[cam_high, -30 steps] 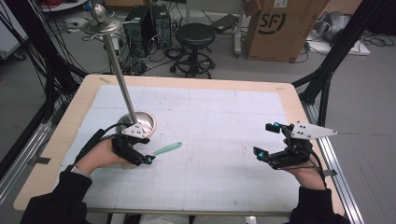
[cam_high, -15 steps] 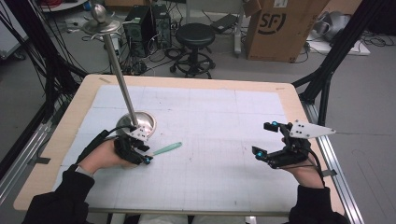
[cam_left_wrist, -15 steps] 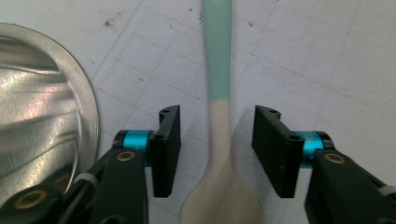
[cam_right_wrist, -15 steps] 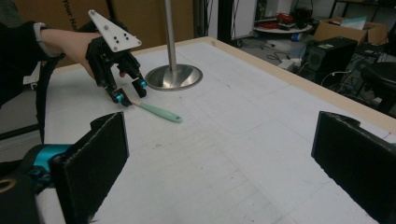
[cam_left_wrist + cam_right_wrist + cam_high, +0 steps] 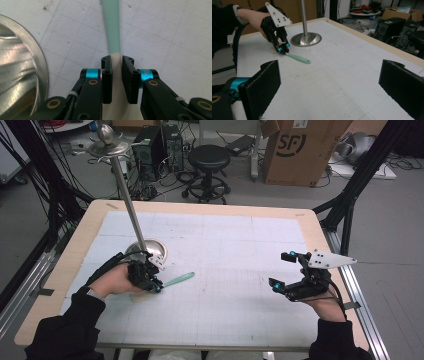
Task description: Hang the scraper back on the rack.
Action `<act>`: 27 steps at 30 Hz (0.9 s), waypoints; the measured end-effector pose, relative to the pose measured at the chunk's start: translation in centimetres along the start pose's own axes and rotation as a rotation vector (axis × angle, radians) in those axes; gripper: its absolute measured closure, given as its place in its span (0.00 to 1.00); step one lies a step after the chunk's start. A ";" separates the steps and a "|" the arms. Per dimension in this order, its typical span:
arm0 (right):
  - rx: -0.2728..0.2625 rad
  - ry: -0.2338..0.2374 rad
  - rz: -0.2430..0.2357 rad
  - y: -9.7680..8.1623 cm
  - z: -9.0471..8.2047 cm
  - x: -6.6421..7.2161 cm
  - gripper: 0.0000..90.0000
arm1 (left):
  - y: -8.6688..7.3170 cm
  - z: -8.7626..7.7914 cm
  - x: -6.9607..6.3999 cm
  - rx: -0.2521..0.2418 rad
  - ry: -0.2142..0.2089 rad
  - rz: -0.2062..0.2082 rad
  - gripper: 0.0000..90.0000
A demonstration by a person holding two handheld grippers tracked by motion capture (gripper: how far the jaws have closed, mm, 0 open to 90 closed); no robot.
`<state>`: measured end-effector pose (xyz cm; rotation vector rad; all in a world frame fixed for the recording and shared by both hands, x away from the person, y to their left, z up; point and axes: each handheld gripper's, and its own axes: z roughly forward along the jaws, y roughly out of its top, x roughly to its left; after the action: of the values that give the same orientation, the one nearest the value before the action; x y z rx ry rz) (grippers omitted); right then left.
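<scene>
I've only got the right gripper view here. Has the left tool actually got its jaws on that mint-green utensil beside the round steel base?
Observer: Yes. In the left gripper view the left tool, whose jaws have just been closing, pinches the mint-green utensil where its cream blade starts.
Operator: What tops the steel pole?
Observer: From the high view, a flat steel disc with a round knob.

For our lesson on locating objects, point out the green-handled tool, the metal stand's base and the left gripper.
green-handled tool point(image 5: 180, 279), high view, on the middle of its green handle.
metal stand's base point(image 5: 306, 39), right gripper view, on the round dish beside the pole.
left gripper point(image 5: 116, 63), left gripper view, midway between the fingertips.
</scene>
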<state>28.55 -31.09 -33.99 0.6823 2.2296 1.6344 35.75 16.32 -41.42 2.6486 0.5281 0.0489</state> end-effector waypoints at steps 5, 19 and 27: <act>-0.001 0.003 -0.005 0.0 0.1 0.0 0.03 | -0.1 -0.2 -0.2 -0.012 0.008 -0.006 0.89; 0.000 -0.003 0.003 -0.2 0.1 -0.2 0.03 | -3.3 -4.7 -0.7 -0.288 0.021 -0.065 0.90; 0.004 -0.003 0.002 -0.2 0.4 -0.2 0.03 | -4.8 -7.0 -1.2 -0.473 0.045 -0.094 0.90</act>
<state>28.87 -30.88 -34.28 0.6879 2.2315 1.6293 32.15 22.73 -37.09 2.1641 0.5747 0.1818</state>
